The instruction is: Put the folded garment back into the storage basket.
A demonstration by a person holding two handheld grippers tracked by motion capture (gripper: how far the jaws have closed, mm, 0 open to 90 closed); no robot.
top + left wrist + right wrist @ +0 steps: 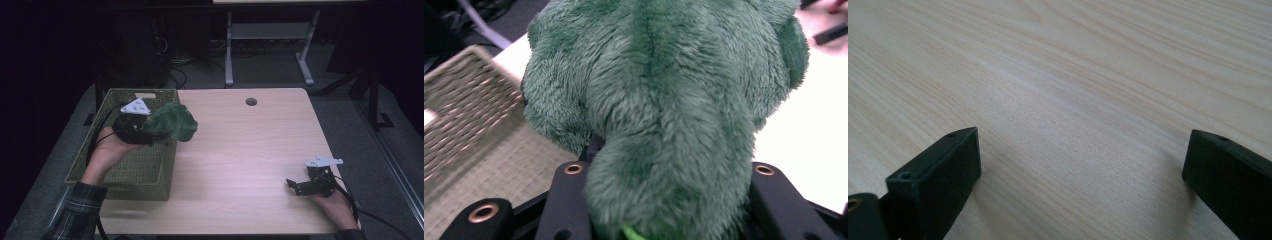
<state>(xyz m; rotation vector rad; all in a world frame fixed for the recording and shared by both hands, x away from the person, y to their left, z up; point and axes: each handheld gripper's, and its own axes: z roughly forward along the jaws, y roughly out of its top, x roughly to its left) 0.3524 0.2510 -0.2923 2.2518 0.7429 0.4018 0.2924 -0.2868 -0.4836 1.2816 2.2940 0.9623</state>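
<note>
L gripper [150, 131] clamped on green plush toy [172, 122], over wicker basket [125, 175] rim. Looks soft, light, squashy; grip mid-body. R gripper [295, 186] jaws apart, nothing held.

Dim room, lit tabletop; left view blurred.

overhead view, two close claw-mounted views
</note>
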